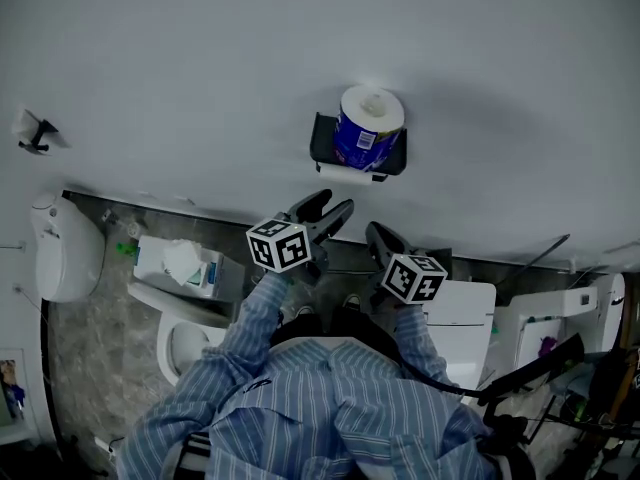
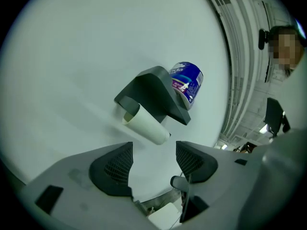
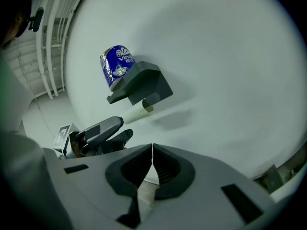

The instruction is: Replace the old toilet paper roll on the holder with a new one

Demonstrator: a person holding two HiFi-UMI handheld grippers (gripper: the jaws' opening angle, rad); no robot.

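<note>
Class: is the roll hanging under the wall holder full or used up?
Used up: only a bare cardboard tube hangs under the dark holder; the wrapped roll stands on top of it.

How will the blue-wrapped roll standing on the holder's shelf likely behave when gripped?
The blue-wrapped roll probably feels light and squashy, being paper. Its glossy-looking wrapper may slip in a grip. Standing on end on the narrow holder, a sideways nudge could tip it off.
</note>
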